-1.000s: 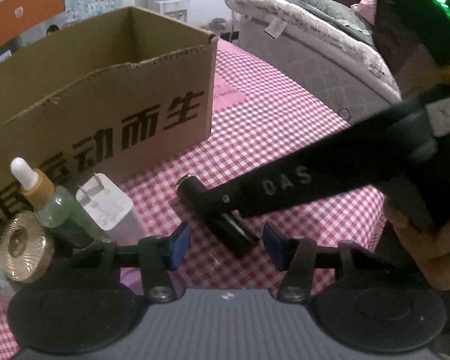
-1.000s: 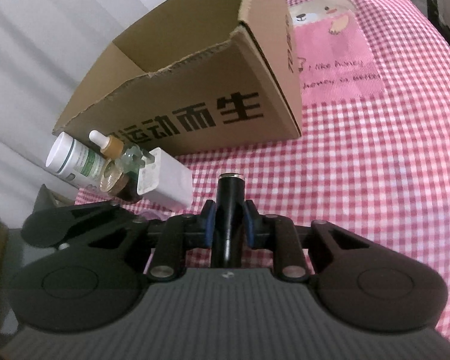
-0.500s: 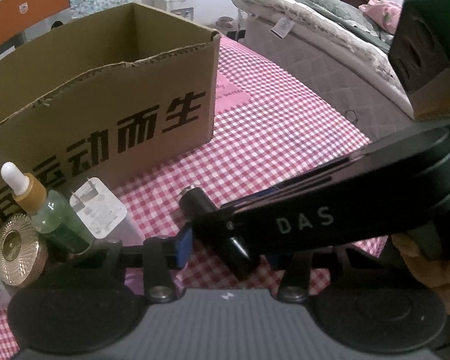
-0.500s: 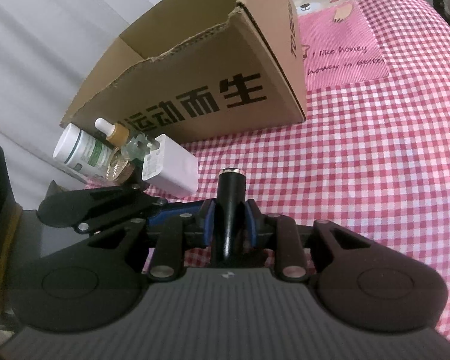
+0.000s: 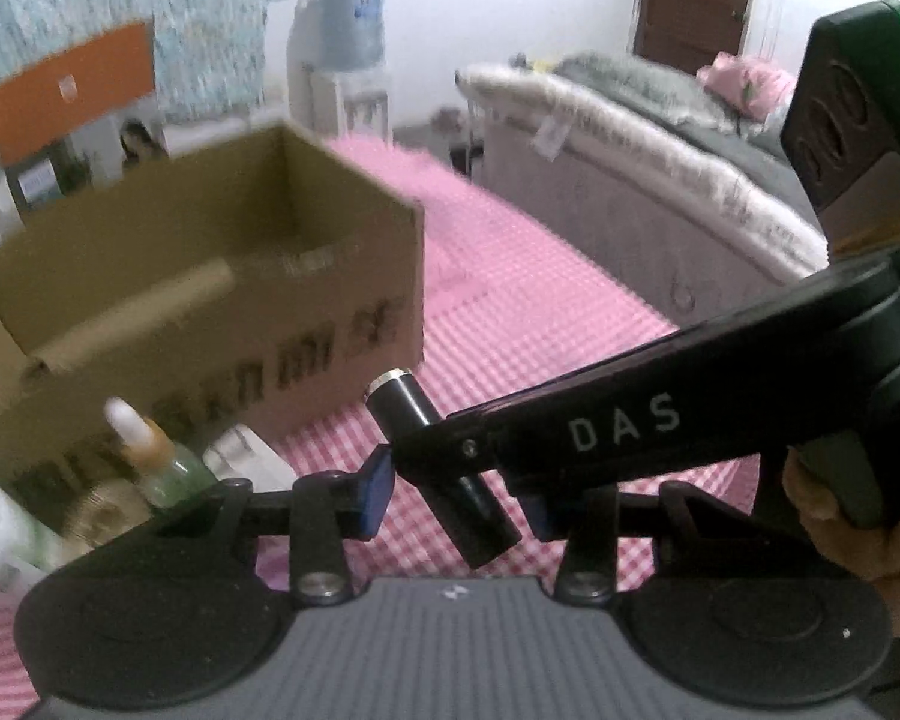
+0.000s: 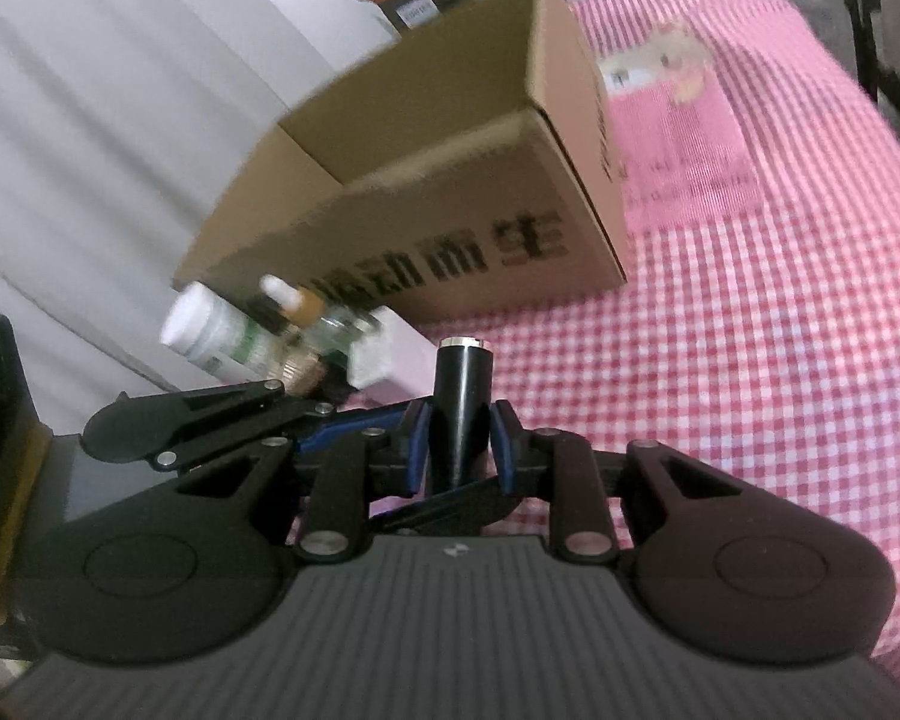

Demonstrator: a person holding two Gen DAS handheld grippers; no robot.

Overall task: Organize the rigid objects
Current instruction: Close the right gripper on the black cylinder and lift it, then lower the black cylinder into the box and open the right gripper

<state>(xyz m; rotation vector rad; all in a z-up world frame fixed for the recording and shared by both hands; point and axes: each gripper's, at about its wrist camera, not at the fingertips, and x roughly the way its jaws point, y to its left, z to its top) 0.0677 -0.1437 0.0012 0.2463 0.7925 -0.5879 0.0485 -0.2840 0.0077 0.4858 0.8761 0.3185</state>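
Observation:
My right gripper [image 6: 459, 441] is shut on a black tube with a silver tip [image 6: 462, 396] and holds it above the checked cloth. In the left wrist view the same black tube [image 5: 444, 456] sits between the pads of my open left gripper [image 5: 456, 495], with the right gripper's arm [image 5: 660, 414] reaching in from the right. An open cardboard box [image 5: 210, 312] stands ahead; it also shows in the right wrist view [image 6: 450, 180]. A dropper bottle [image 5: 156, 456], a white charger [image 5: 252, 462] and a white jar [image 6: 210, 330] stand by the box's front wall.
The red-and-white checked cloth [image 6: 750, 360] covers the surface, with a pink printed patch [image 6: 678, 120] behind. A grey sofa [image 5: 660, 180] lies to the right in the left wrist view. A white curtain [image 6: 90, 120] hangs at the left.
Both grippers have risen and the box top now shows its inside. The right gripper has lifted the black tube off the cloth, between the left gripper's pads.

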